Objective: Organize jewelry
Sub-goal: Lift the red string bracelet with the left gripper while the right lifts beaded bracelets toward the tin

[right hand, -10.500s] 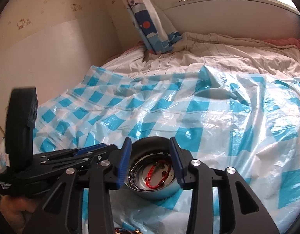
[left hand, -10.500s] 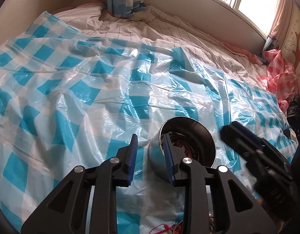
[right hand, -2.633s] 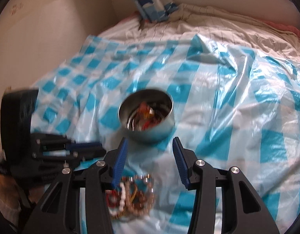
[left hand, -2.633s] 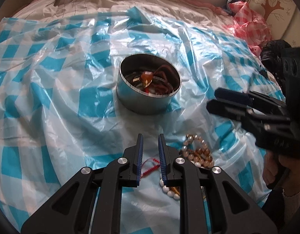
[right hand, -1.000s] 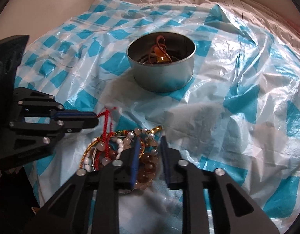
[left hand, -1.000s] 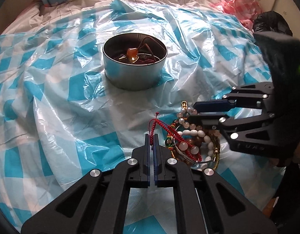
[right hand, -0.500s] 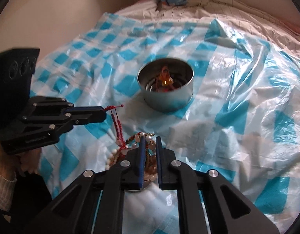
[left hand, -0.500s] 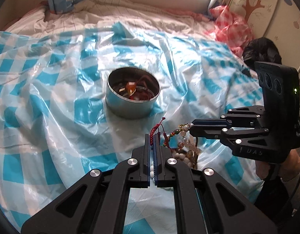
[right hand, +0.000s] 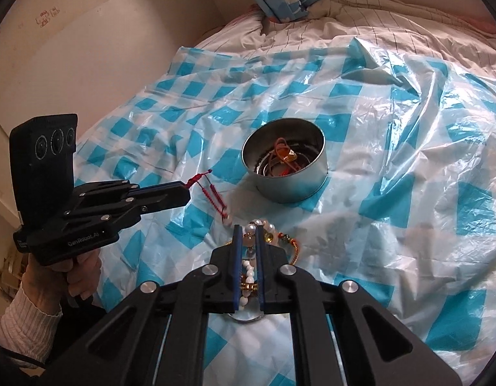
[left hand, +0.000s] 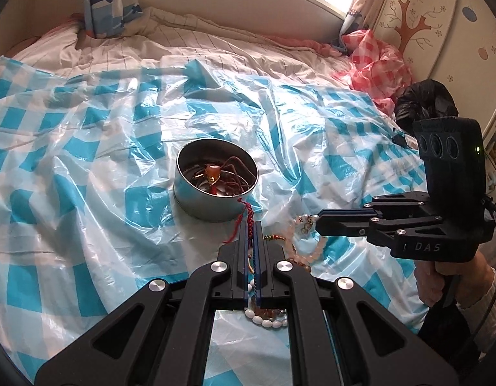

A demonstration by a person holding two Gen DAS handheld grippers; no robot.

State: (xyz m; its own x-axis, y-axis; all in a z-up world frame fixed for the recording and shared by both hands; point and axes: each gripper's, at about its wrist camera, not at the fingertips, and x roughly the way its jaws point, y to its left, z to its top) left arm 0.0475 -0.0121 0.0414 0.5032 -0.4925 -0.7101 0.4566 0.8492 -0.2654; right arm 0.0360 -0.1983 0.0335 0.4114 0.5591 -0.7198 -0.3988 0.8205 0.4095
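We hold a gripper in each hand over a bed covered with a blue-and-white checked plastic sheet (left hand: pixel 87 167). Our left gripper (left hand: pixel 253 225) has its jaws pressed together on a red cord (left hand: pixel 244 222); in the right wrist view the same cord (right hand: pixel 212 193) runs from the tip of that gripper (right hand: pixel 186 193) down toward a tangle of jewelry (right hand: pixel 267 234) on the sheet. Our right gripper (right hand: pixel 248 230) has just been closing its jaws, and they now stand a narrow gap apart with a string of white and pinkish beads (right hand: pixel 249 270) clamped between them. From the left wrist view the right gripper (left hand: pixel 318 223) reaches in from the right with beads (left hand: pixel 304 222) at its tip, and more white beads (left hand: pixel 267 314) lie under our left gripper.

A round metal tin (left hand: pixel 215 189) sits upright on the sheet just beyond the tangle, apart from both grippers. Inside it we see an amber piece (left hand: pixel 213 171) and loops of brown cord. The right wrist view shows the tin (right hand: pixel 291 177) with the same contents.

At the head of the bed a blue patterned cloth (left hand: pixel 109 3) hangs by the wall, and a red-checked bag (left hand: pixel 376 64) lies bunched at the far right corner. Our left hand (right hand: pixel 77 270) wears a ribbed pale sleeve (right hand: pixel 25 312).
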